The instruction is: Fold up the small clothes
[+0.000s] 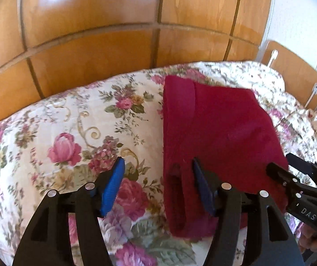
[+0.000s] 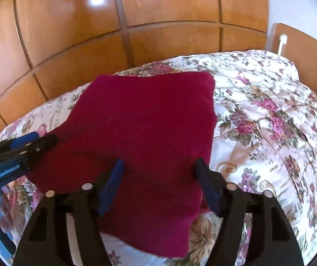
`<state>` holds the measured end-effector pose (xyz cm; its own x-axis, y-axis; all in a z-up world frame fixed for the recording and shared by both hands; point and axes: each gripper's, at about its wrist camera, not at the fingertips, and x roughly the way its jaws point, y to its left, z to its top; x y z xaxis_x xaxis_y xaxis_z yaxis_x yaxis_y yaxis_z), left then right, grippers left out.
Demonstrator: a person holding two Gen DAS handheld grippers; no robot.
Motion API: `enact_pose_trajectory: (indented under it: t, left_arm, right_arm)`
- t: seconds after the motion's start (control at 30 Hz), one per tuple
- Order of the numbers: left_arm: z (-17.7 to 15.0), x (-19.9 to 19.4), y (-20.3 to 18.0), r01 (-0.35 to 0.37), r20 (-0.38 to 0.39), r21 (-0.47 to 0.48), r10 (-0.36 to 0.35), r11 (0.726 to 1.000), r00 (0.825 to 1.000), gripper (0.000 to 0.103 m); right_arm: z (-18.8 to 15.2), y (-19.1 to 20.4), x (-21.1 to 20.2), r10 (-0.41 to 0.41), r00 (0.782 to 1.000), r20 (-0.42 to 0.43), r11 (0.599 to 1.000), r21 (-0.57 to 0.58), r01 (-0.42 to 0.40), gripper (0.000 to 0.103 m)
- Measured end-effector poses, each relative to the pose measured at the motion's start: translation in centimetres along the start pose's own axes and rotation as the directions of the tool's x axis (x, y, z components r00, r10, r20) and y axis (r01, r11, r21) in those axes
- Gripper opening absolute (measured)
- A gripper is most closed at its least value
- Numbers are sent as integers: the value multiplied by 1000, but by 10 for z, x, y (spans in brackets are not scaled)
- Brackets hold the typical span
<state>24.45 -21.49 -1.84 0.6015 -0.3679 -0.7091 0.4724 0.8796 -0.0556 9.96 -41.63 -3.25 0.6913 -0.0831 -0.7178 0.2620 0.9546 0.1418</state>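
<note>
Cloth is the landmark here: a dark red garment (image 2: 140, 128) lies folded on the floral bedspread (image 1: 54, 137), with wooden wardrobe doors (image 2: 69, 33) behind the bed. Its long axis appears to run from the near edge away toward the wardrobe, and a narrow flap is already turned over along its left side in the left wrist view. The right gripper (image 2: 158, 177) stands directly over the garment's near end, jaws apart with cloth showing between them but neither pad pressing on it, so nothing is held. The left gripper (image 1: 156, 177) straddles the garment's left edge: 1 blue pad sits over the bedspread just left of the cloth, the other over the red fabric beside the flap, and its jaws are likewise apart and empty. Each gripper shows in the other's camera, at opposite sides of the garment's near end. Judging from this, the garment looks released after a fold, and a further fold would likely call for taking the near end and carrying it toward the far edge; the right gripper is better centred on the cloth, while the left would need to shift rightward to get fabric between its jaws.
</note>
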Motion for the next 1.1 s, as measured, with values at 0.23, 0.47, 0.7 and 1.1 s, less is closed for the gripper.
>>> enact_pose_trajectory:
  t: [0.23, 0.47, 0.7, 1.1]
  left_arm:
    - [-18, -41, 9, -31, 42, -50, 34, 998, 999, 68]
    - [-38, -77, 16, -104, 93, -69, 111, 992, 990, 80]
    - [-61, -100, 14, -147, 123, -79, 156, 986, 980, 83]
    - [-78, -121, 7, -156, 164, -74, 166, 985, 972, 92]
  right_arm:
    - [-11, 19, -26, -17, 999, 30, 999, 44, 16, 94]
    - [-30, 40, -44, -86, 995, 41, 993, 84, 83, 101]
    - [-44, 41, -66, -164, 983, 84, 981, 120, 154, 101]
    - [-57, 46, -83, -226, 968, 104, 972, 95, 217, 101]
